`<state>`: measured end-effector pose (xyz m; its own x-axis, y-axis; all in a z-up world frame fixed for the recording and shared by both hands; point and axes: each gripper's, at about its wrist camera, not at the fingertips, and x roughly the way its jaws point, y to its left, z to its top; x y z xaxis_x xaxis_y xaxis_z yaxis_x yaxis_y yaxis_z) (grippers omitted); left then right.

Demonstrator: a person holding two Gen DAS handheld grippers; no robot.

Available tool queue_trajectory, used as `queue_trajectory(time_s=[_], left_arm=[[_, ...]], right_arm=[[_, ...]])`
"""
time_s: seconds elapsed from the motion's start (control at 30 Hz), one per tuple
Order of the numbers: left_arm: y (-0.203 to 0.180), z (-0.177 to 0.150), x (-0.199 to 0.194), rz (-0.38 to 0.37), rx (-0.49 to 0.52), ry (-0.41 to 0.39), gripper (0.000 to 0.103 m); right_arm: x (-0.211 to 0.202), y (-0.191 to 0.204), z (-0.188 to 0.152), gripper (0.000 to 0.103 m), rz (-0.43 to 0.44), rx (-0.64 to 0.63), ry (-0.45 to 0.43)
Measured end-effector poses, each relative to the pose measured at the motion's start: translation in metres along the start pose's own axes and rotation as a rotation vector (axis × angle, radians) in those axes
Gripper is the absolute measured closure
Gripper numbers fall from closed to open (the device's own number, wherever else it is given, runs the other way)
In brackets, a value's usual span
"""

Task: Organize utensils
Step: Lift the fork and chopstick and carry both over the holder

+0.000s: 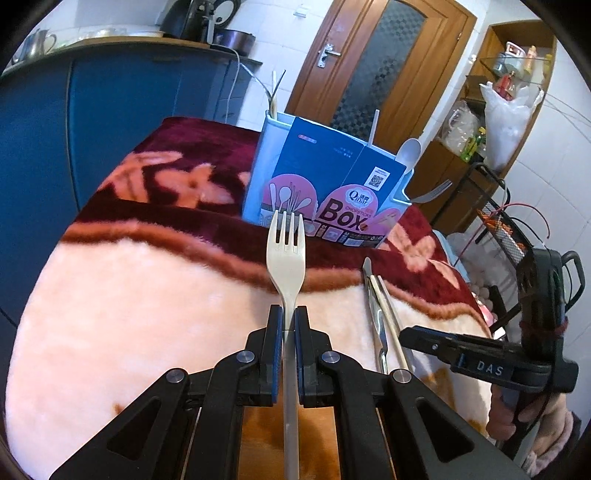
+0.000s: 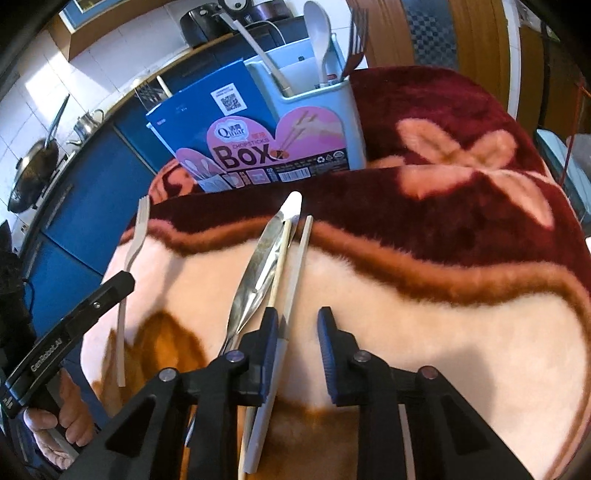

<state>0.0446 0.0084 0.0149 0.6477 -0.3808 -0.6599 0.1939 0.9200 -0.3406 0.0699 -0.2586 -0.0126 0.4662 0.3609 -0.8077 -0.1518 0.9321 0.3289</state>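
My left gripper is shut on the handle of a cream plastic fork, tines pointing at the pale blue utensil box with its blue "Box" label. The fork and left gripper show at left in the right wrist view. My right gripper is open, low over a pile on the blanket: a metal knife, chopsticks and a white-tipped utensil. The box holds a white spoon and a metal fork.
A plush maroon and cream blanket covers the table. Blue cabinets stand at left, a wooden door behind, a shelf with bags and a wire rack at right. My right gripper shows at right.
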Motion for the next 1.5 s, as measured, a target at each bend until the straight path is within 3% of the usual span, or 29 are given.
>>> queue_trajectory(time_s=[0.27, 0.57, 0.67, 0.77, 0.97, 1.37, 1.5], left_arm=[[0.003, 0.001, -0.002, -0.007, -0.001, -0.019, 0.097], [0.003, 0.001, -0.006, 0.010, 0.001, -0.040, 0.097], [0.002, 0.002, -0.008, 0.005, 0.003, -0.053, 0.097], [0.000, 0.003, -0.014, -0.055, 0.007, -0.096, 0.097], [-0.003, 0.009, -0.014, -0.083, 0.022, -0.127, 0.097], [-0.019, 0.026, -0.015, -0.094, 0.043, -0.177, 0.097], [-0.028, 0.040, -0.013, -0.136, 0.069, -0.180, 0.097]], right_arm=[[0.009, 0.008, 0.013, 0.081, -0.050, -0.057, 0.069], [0.017, 0.009, 0.025, 0.084, -0.047, -0.083, 0.159], [0.019, 0.009, 0.025, 0.092, -0.059, -0.079, 0.147], [0.013, 0.003, 0.019, 0.096, -0.042, -0.018, 0.092], [-0.009, -0.004, 0.005, 0.096, 0.023, 0.041, -0.058], [-0.049, 0.002, 0.005, 0.096, 0.120, -0.002, -0.307], [-0.061, 0.007, 0.017, 0.096, 0.139, -0.036, -0.363]])
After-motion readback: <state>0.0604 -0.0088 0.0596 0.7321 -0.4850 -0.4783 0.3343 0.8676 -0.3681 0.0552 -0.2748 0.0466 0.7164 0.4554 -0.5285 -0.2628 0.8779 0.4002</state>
